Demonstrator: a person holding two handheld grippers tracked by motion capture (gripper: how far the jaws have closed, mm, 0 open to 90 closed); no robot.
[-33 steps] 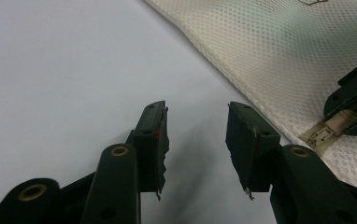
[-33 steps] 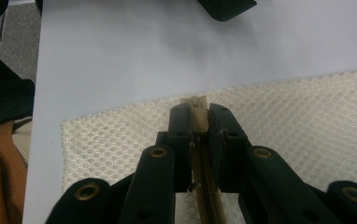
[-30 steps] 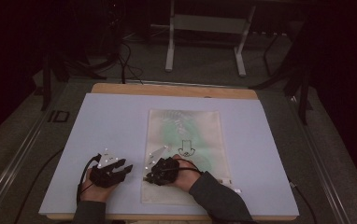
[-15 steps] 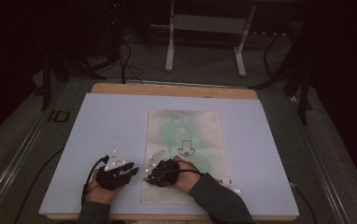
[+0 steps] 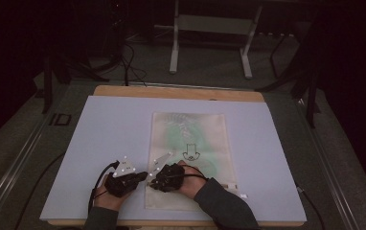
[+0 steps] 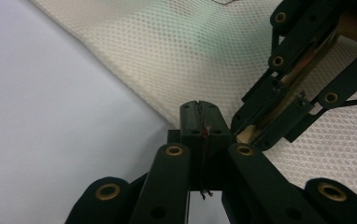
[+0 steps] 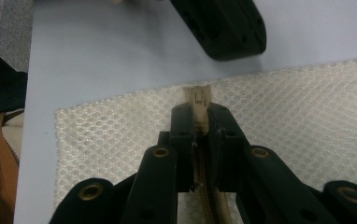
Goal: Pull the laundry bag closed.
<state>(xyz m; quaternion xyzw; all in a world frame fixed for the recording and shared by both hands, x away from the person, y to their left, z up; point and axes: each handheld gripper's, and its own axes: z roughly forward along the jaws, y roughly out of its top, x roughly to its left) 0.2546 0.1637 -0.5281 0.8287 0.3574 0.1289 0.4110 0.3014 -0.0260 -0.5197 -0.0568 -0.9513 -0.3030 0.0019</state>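
Observation:
A cream mesh bag (image 5: 190, 129) with green contents and a black print lies flat on the pale mat (image 5: 99, 134). My right gripper (image 5: 151, 182) sits at the bag's near left corner and is shut on the end of the beige zip (image 7: 199, 95), which runs between its jaws (image 7: 199, 112). My left gripper (image 5: 144, 176) points right at the same edge, tip to tip with the right gripper (image 6: 244, 135). Its jaws have just been closing and now stand shut (image 6: 200, 109) at the edge of the mesh (image 6: 167, 42). I see no fabric between them.
The mat covers a wooden table (image 5: 178, 92). Behind it stand a metal frame's legs (image 5: 174, 48) and cables on the dark floor. A small white piece (image 5: 242, 195) lies by the bag's near right corner.
The left hand slid right to the bag's left edge, beside the right gripper, and its jaws went from wide open to shut. The right hand kept still.

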